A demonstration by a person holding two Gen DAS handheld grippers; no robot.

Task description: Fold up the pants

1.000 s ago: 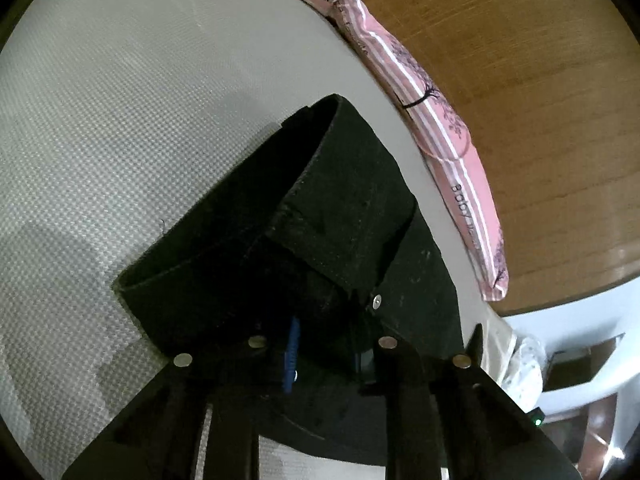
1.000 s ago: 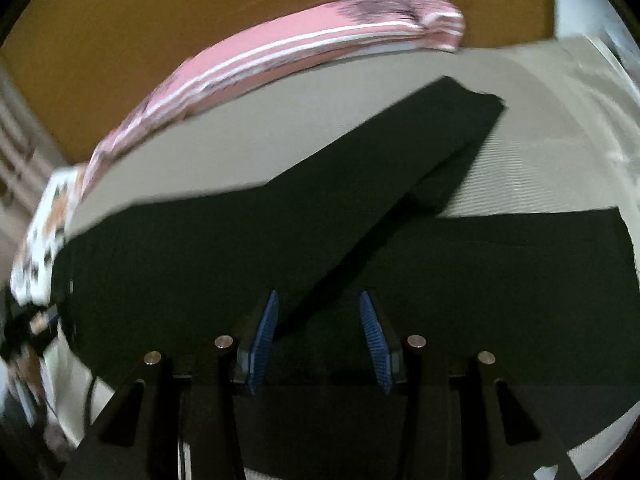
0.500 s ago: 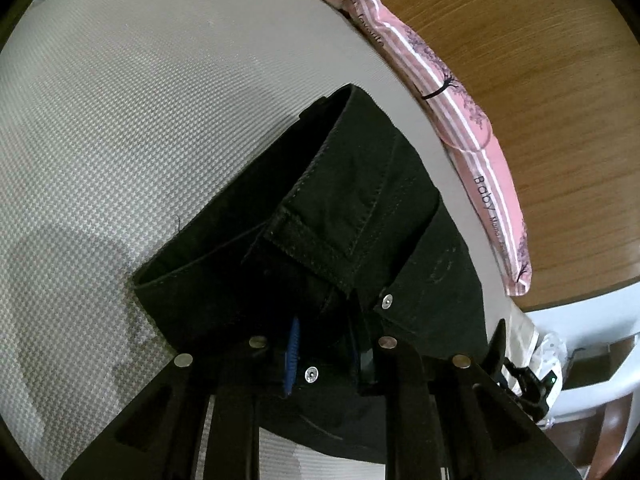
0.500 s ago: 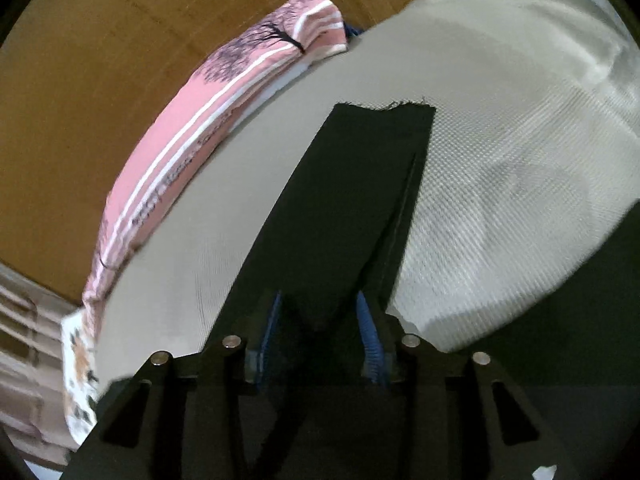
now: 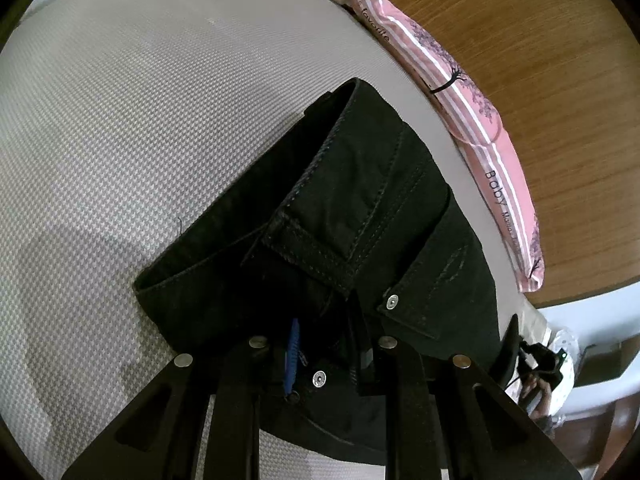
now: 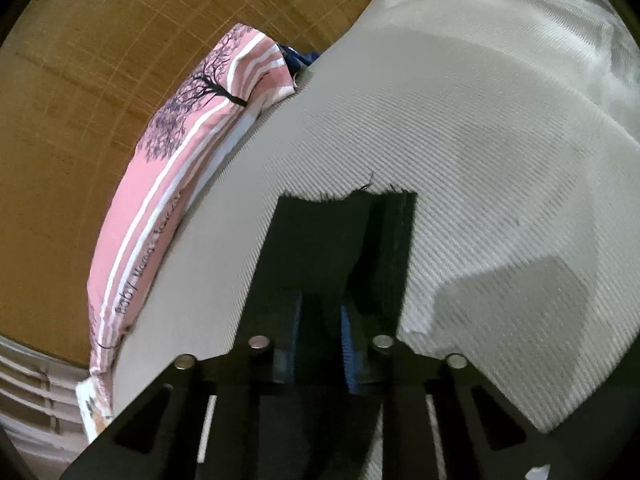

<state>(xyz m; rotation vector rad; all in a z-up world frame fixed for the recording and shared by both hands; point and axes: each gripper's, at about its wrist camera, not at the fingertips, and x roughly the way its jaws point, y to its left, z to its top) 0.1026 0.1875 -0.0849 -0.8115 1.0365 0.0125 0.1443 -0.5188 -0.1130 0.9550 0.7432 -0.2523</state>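
The black pants (image 5: 360,208) lie on a grey woven bed cover (image 5: 120,120). In the left wrist view the waistband is bunched and lifted, with two metal snaps showing. My left gripper (image 5: 328,344) is shut on that waistband near the fly. In the right wrist view the stacked leg ends (image 6: 320,240) with their frayed hems stretch away from my right gripper (image 6: 320,320). Its jaws are closing, and the blue pads (image 6: 346,332) press on the black fabric between them.
A pink striped pillow (image 5: 480,120) with tree prints and lettering lines the bed's far edge, also the pink pillow (image 6: 168,184) on the left of the right wrist view. A wooden board (image 5: 540,40) rises behind it. White furniture (image 5: 600,364) stands off the bed's corner.
The right gripper travelled along the pant leg to the hem end while rolling, and its pads narrowed onto the fabric. The left gripper kept its hold and barely moved.
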